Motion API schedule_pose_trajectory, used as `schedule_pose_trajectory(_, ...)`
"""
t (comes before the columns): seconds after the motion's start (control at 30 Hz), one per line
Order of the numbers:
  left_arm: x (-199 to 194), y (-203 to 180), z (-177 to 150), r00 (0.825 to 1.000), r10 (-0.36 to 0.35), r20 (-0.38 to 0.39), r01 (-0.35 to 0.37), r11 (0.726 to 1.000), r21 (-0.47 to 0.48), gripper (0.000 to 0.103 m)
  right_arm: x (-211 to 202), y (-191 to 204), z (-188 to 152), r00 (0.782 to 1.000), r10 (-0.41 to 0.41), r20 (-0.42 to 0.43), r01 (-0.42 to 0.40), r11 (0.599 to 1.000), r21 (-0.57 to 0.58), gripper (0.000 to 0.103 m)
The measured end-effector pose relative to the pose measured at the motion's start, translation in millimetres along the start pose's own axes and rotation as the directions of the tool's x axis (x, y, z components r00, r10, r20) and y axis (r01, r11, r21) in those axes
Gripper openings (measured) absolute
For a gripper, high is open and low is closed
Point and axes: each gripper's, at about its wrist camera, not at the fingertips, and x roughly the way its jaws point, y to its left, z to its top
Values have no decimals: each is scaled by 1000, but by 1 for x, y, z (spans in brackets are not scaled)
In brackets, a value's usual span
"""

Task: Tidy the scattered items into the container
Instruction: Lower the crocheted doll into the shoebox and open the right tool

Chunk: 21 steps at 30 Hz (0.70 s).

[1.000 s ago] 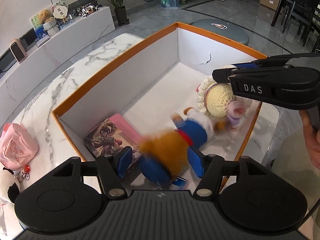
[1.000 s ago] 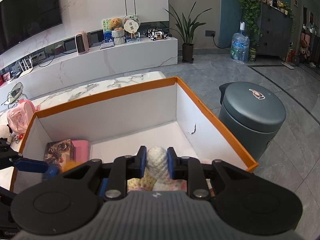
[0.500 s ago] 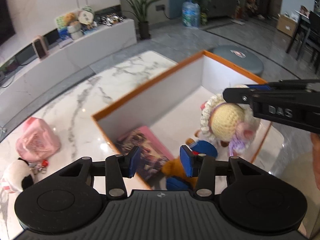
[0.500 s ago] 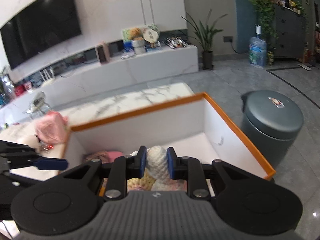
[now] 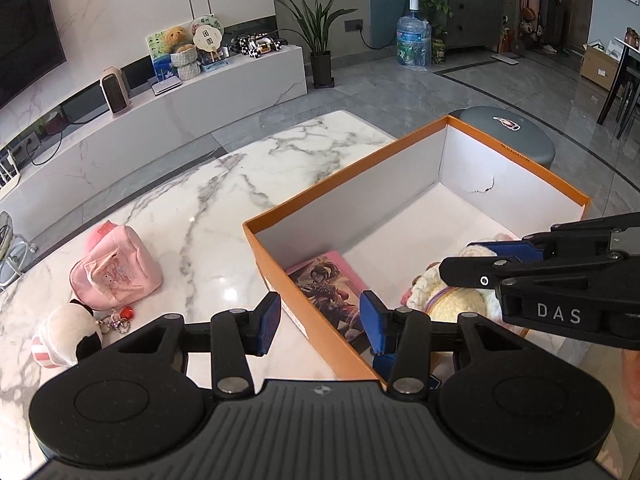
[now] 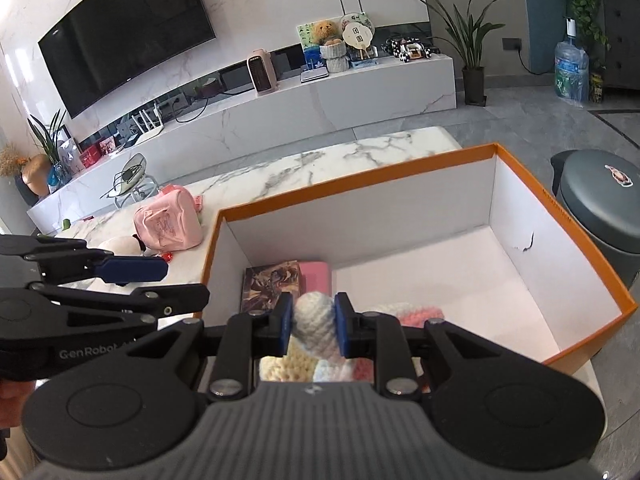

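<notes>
Two plush items are waiting on the counter [image 5: 224,184]: pink pouch [image 5: 114,270], round toy [image 5: 66,334]. My right tongs [image 6: 311,326] are clenching the crocheted doll [image 6: 312,314] over the orange box [image 6: 360,182] for dropping; left tongs [image 5: 318,322] are hanging released.

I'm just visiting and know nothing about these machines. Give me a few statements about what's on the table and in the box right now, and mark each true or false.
1. The right tool is clamped on a crocheted doll. True.
2. The left tool grips the pink pouch. False: its jaws are open and empty, and the pouch lies on the marble table.
3. The orange box already holds a picture book. True.
4. The black-and-white plush lies inside the box. False: it lies on the table beside the pouch.
5. The box has a lid on it. False: it is open on top.
</notes>
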Motion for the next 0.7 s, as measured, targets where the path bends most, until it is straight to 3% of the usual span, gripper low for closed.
schedule_pose_trajectory(0.33, -8, 0, -3, 1000, 7, 16, -7, 1000, 12, 52, -1, -9, -4, 991, 135, -18, -130, 976, 173, 24)
schedule_pose_trajectory(0.5, -14, 4, -3, 999, 19, 26, -19, 1000, -3, 52, -6, -16, 0, 980, 198, 5, -192, 943, 273, 24)
schedule_pose_trajectory(0.7, -15, -1, -6, 1000, 7, 18, -7, 1000, 17, 50, 7, -10, -12, 977, 212, -35, -194, 941, 279, 24)
